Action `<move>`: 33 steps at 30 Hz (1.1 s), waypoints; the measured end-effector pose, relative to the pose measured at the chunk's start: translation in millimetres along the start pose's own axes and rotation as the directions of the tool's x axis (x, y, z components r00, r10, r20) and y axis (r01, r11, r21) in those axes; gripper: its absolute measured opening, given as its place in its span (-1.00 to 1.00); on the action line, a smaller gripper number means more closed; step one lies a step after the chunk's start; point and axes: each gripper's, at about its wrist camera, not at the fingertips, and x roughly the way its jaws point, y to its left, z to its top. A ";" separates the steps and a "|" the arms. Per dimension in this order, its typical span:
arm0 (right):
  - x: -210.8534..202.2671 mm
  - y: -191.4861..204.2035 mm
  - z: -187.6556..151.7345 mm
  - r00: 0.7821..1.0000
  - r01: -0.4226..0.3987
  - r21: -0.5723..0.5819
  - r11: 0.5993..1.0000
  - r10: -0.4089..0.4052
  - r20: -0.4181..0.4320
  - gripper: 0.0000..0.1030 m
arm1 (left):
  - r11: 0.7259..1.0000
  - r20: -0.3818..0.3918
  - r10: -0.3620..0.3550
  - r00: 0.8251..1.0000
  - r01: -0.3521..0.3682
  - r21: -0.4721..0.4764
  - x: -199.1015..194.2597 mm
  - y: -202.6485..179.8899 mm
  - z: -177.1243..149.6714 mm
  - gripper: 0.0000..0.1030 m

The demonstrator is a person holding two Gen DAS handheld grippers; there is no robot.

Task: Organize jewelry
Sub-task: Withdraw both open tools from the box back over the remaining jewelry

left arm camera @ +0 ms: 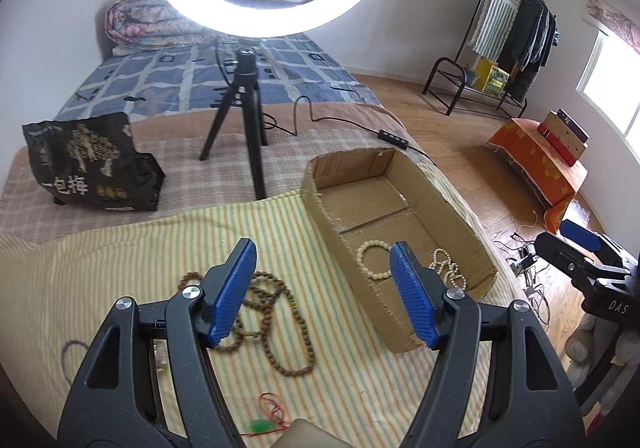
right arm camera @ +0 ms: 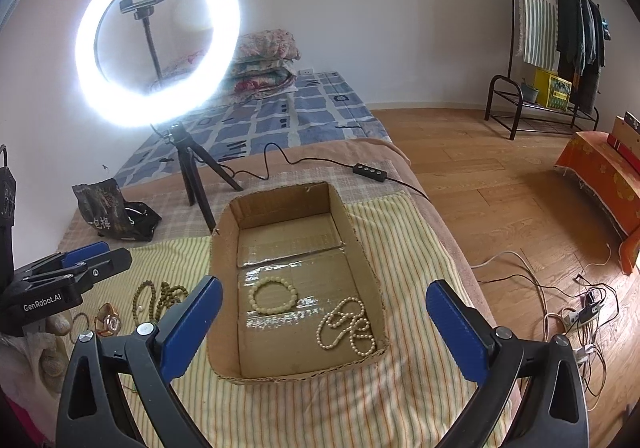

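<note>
left gripper (left arm camera: 324,288) open, wooden beads (left arm camera: 276,312), box (left arm camera: 452,208)

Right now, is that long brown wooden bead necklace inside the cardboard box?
No, the long brown wooden bead necklace lies on the striped cloth beside the open cardboard box.

Left gripper (left arm camera: 324,294) and right gripper (right arm camera: 324,328), both with blue pads spread wide, nothing between them.

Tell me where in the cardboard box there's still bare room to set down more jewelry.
The far half of the cardboard box, beyond the floor seam, is bare. The near half is crowded: the cream bead bracelet sits left, the pearl necklace right, with a small bare patch at the near-left corner.
</note>
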 end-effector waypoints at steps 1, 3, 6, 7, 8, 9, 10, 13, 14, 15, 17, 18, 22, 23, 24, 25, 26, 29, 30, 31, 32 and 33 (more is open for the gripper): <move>-2.6 3.4 -0.8 1.000 -0.001 0.000 1.000 0.001 0.005 0.99 | 1.000 0.004 0.006 1.000 -0.006 0.000 -4.5 4.3 -0.7 0.38; -7.0 9.2 -2.5 1.000 -0.011 0.001 1.000 0.011 0.018 0.99 | 1.000 0.010 0.017 1.000 -0.017 0.002 -13.3 12.8 -2.7 0.38; -13.8 20.4 -6.7 0.998 -0.042 -0.014 0.999 0.043 0.041 0.99 | 0.999 0.020 0.039 0.999 -0.039 0.006 -26.2 28.5 -5.7 0.38; -15.4 25.9 -8.7 0.998 -0.050 -0.026 0.998 0.051 0.044 0.99 | 0.999 0.024 0.045 0.999 -0.045 0.004 -30.2 35.1 -7.2 0.38; -16.4 31.5 -10.8 0.997 -0.057 -0.040 0.998 0.059 0.044 0.99 | 0.999 0.027 0.053 0.998 -0.053 -0.002 -34.3 41.6 -8.3 0.38; -17.1 37.6 -13.0 0.997 -0.067 -0.056 0.996 0.069 0.041 0.99 | 0.998 0.030 0.059 0.998 -0.058 -0.011 -38.7 49.3 -9.5 0.38; -17.5 42.3 -15.4 0.996 -0.078 -0.071 0.994 0.080 0.037 0.99 | 0.998 0.031 0.062 0.998 -0.061 -0.018 -41.5 55.9 -10.4 0.38; -17.6 63.8 -22.7 0.994 -0.105 -0.130 0.986 0.108 0.020 0.99 | 0.997 0.034 0.075 0.997 -0.074 -0.036 -50.9 77.2 -14.6 0.38; -17.3 72.9 -25.5 0.993 -0.117 -0.154 0.981 0.120 0.009 0.99 | 0.996 0.034 0.083 0.996 -0.081 -0.041 -53.5 83.3 -16.0 0.38; -16.7 80.5 -28.9 0.991 -0.131 -0.173 0.976 0.132 0.000 0.99 | 0.995 0.033 0.092 0.995 -0.091 -0.047 -56.4 90.5 -17.8 0.38; -15.6 95.2 -34.6 0.989 -0.150 -0.207 0.967 0.150 -0.017 0.99 | 0.993 0.032 0.107 0.994 -0.105 -0.060 -61.4 102.7 -21.7 0.38; -14.5 103.7 -37.7 0.987 -0.162 -0.224 0.961 0.159 -0.028 0.99 | 0.991 0.029 0.114 0.993 -0.112 -0.069 -64.6 110.8 -24.0 0.38; -7.0 127.8 -48.8 0.977 -0.211 -0.257 0.943 0.197 -0.079 0.99 | 0.986 0.020 0.137 0.990 -0.134 -0.101 -75.6 137.3 -31.3 0.38; -4.8 131.9 -51.4 0.974 -0.222 -0.257 0.941 0.205 -0.092 0.99 | 0.985 0.019 0.141 0.990 -0.138 -0.105 -78.4 142.8 -32.9 0.38; -1.6 136.6 -54.0 0.971 -0.236 -0.254 0.938 0.215 -0.108 0.99 | 0.984 0.019 0.147 0.989 -0.144 -0.109 -82.0 148.7 -34.7 0.38; 0.6 139.7 -56.2 0.968 -0.245 -0.252 0.936 0.221 -0.121 0.99 | 0.982 0.019 0.153 0.988 -0.150 -0.111 -84.8 153.6 -36.1 0.38; 3.6 144.2 -59.1 0.964 -0.255 -0.252 0.933 0.227 -0.136 0.99 | 0.981 0.020 0.159 0.987 -0.155 -0.116 -88.1 159.5 -37.5 0.38; 9.4 154.2 -67.2 0.955 -0.279 -0.255 0.926 0.242 -0.169 0.97 | 0.977 0.020 0.168 0.986 -0.163 -0.140 -97.8 178.9 -43.2 0.38; 10.9 157.3 -69.8 0.953 -0.286 -0.258 0.923 0.245 -0.179 0.96 | 0.974 0.018 0.173 0.985 -0.168 -0.149 -100.3 185.1 -45.4 0.38; 12.7 160.7 -72.8 0.950 -0.293 -0.261 0.920 0.248 -0.191 0.96 | 0.971 0.014 0.182 0.983 -0.177 -0.160 -103.3 192.9 -49.1 0.38; 13.8 162.9 -75.5 0.948 -0.297 -0.264 0.918 0.250 -0.199 0.96 | 0.969 0.009 0.187 0.982 -0.183 -0.167 -104.8 198.9 -52.2 0.38; 15.7 166.2 -78.6 0.945 -0.302 -0.268 0.915 0.251 -0.209 0.95 | 0.966 0.001 0.194 0.981 -0.191 -0.175 -105.9 205.9 -56.2 0.38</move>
